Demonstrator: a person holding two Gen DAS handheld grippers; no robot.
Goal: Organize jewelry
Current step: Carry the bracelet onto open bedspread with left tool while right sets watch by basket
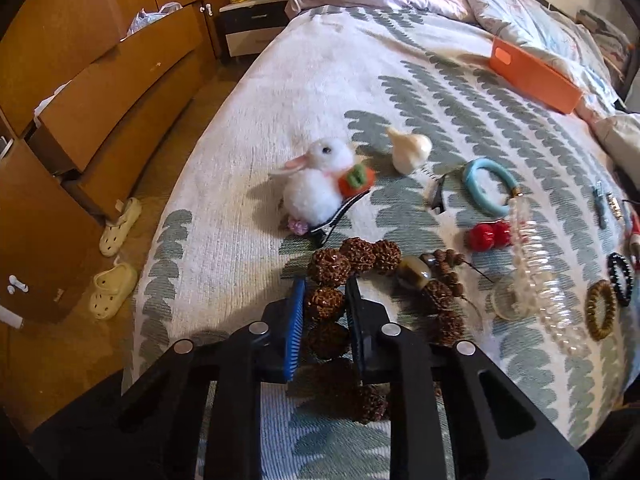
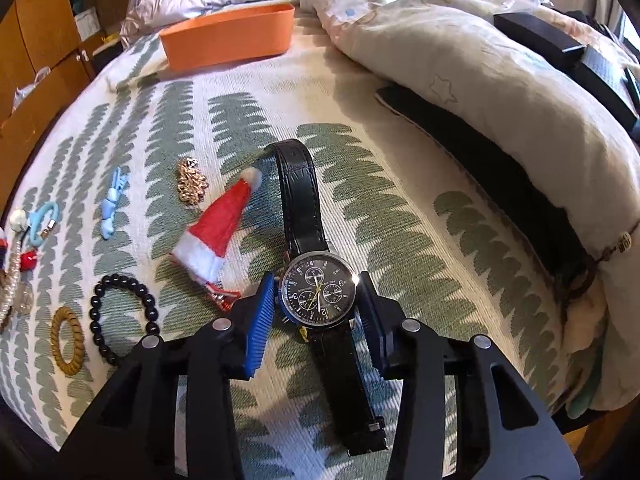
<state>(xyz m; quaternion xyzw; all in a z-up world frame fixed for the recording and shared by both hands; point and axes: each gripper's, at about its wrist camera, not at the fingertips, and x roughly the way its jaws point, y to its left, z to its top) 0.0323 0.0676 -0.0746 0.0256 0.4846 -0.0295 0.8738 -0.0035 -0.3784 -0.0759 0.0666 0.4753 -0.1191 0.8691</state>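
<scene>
In the left wrist view we find the left gripper [image 1: 326,286] closed down on a brown rudraksha bead bracelet [image 1: 352,264], its blue pads touching one large bead on both sides; the rest of the strand curls ahead and to the right on the leaf-patterned bedspread [image 1: 248,128]. Just beyond lie a white plush rabbit hair clip [image 1: 316,180], a turquoise bangle [image 1: 488,184], red beads [image 1: 488,234] and a clear coil hair tie [image 1: 536,276], crowding the right side. The left side of the bedspread is bare up to its edge, which drops to the floor. An orange tray [image 1: 536,76] sits well apart at the far right. The lower beads are hidden beneath the gripper body. In the right wrist view the right gripper [image 2: 318,284] straddles the case of a black wristwatch [image 2: 316,292], pads at or just beside the case; we cannot tell whether it is gripped. The strap runs ahead and back under the gripper. A small Santa hat [image 2: 216,232] lies just left, a black bead bracelet [image 2: 120,312] further left, and a rumpled quilt [image 2: 480,92] bounds the right. Items at the left edge are cut off.
</scene>
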